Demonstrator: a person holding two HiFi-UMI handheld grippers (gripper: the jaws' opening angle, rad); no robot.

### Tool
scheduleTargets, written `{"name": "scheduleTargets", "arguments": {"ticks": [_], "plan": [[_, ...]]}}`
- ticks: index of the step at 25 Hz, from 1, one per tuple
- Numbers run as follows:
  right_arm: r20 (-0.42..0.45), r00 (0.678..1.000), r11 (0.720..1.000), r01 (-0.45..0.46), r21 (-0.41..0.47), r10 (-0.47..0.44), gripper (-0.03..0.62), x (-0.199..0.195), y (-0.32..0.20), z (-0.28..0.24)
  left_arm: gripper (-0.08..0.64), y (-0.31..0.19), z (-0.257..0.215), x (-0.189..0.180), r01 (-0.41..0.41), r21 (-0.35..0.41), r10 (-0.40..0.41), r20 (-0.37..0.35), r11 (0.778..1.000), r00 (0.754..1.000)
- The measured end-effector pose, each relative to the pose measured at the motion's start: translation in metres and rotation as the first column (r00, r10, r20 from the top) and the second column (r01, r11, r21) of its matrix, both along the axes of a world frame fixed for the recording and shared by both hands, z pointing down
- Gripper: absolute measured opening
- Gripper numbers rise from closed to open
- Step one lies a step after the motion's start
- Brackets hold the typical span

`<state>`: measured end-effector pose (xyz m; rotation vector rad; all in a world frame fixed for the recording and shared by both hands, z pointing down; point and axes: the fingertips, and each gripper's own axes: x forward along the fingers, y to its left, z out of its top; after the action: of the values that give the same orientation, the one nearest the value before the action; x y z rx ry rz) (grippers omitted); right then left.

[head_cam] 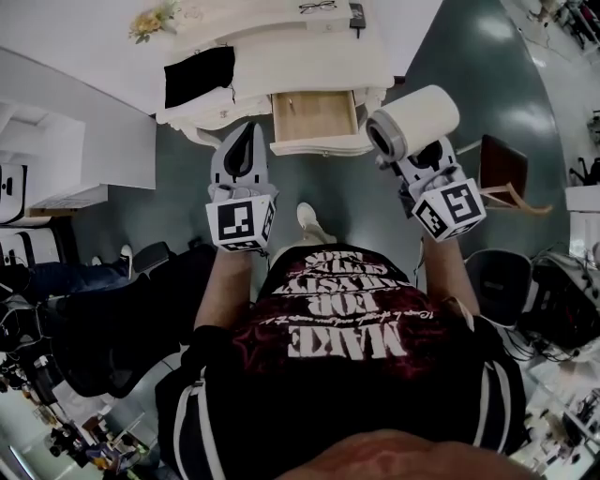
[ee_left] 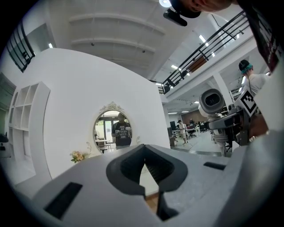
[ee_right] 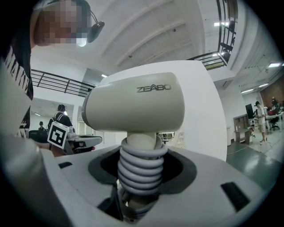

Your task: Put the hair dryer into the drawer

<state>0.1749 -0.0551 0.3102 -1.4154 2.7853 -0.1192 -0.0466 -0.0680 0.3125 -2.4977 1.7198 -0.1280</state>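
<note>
Before the open drawer: dryer aloft.
Right gripper fingers pinch its handle; left gripper fingers pressed together.

In the head view the hair dryer shows only its barrel; the handle is buried in the right gripper. In the right gripper view a coiled cord covers the handle, whose lower end sinks out of sight between the jaws closed on it. The drawer holds one small thing, too small to name. The worktop is cut by the top edge, as is a dark item on it. In the left gripper view the left gripper hides everything below it except a sliver of wood.
</note>
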Motion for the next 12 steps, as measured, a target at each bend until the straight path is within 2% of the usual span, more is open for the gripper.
{"name": "scheduleTargets", "arguments": {"ticks": [12], "plan": [[-0.009,1.0,1.0,-0.011,-0.018,0.01,0.221,-0.014,-0.06,-0.011,0.003,-0.064,-0.006,-0.009,-0.033,-0.015,0.033,-0.011,0.999,0.999]]}}
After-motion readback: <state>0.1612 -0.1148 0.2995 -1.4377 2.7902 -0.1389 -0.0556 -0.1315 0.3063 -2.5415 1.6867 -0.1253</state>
